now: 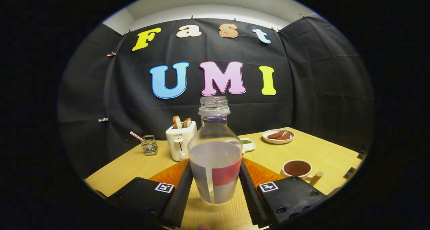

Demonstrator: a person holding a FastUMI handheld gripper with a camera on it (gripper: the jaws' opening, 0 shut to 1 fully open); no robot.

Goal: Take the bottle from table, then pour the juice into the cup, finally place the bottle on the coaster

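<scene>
A clear uncapped bottle [215, 156] with pale liquid and a red and white label stands upright between my two fingers. My gripper [215, 186] is shut on the bottle, each finger pressed against its lower sides. The bottle's base hangs slightly above the wooden table [329, 152]. A cup [297, 169] with a dark inside and a short handle stands on the table to the right, just beyond the right finger. An orange coaster [265, 173] lies under and behind the bottle, partly hidden by both fingers.
A white toaster [180, 140] with bread slices stands behind the bottle to the left. A small wire holder [149, 144] with a straw is further left. A plate [278, 136] with sausages sits at the back right, a small dish [248, 144] near it.
</scene>
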